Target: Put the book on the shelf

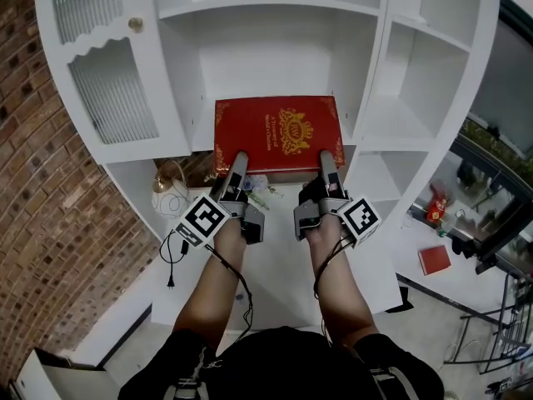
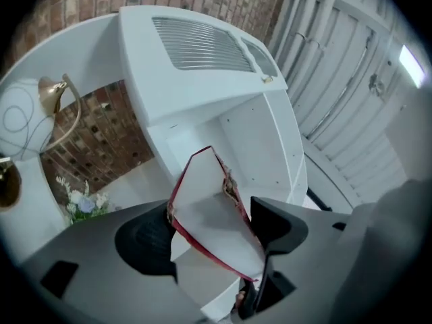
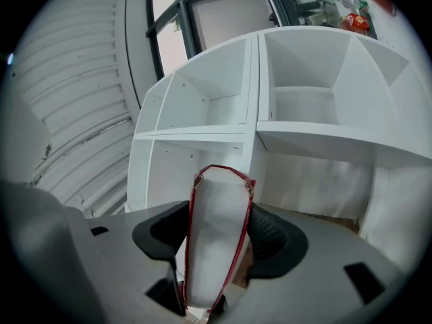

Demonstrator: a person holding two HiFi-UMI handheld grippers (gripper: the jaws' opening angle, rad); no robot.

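The book (image 1: 279, 136) is red with gold ornament on its cover. It lies flat, cover up, in front of the middle compartment (image 1: 275, 52) of the white shelf unit (image 1: 179, 82). Its near edge is held by both grippers. Whether its far edge rests on the shelf board cannot be told.

The left gripper (image 1: 238, 167) holds the near left corner. In the left gripper view, the book (image 2: 212, 204) sits askew between the fingers (image 2: 152, 241), which stand wide and touch it on both sides.

The right gripper (image 1: 328, 165) holds the near right corner. In the right gripper view, the book (image 3: 216, 248) stands straight between the fingers (image 3: 270, 238), and both pads press on its covers.

Both forearms reach over the white tabletop (image 1: 279, 282) below the book.

To the left of the left gripper, a white and gold ornament (image 1: 169, 193) stands in a lower recess with a brick back. A small bunch of flowers (image 1: 260, 187) lies between the grippers, under the book's near edge. A cabinet door (image 1: 112, 98) with ribbed glass is on the unit's left side.
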